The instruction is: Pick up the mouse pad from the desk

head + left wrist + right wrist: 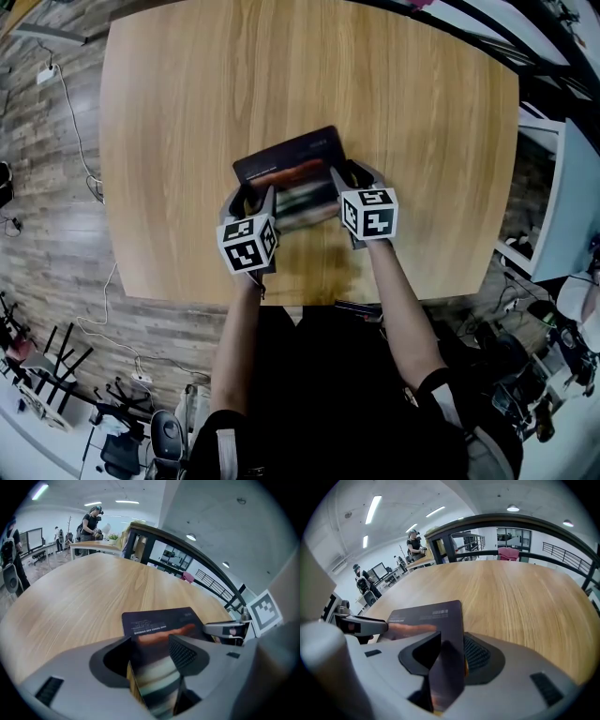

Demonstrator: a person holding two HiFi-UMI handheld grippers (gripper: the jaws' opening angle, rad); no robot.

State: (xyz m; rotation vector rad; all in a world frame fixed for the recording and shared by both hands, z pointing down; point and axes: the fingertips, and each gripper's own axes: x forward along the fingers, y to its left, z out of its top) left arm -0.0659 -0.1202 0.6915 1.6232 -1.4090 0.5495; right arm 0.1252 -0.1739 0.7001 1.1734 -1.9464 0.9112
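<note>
Wooden worktop [187, 112] carries the dark mouse pad [286, 157] near its middle, its near edge rising between the parted fingers [185, 653] of our left gripper [152, 656] and right gripper [451, 654]. We should close both together, then lift evenly.

One mouse pad [286, 155] is being counted on one tabletop [187, 103]. Two tongs are being counted, the left tongs [253, 199] and the right tongs [356, 176]. Two marker cubes are being counted, a left cube [247, 244] and a right cube [369, 213].
</note>
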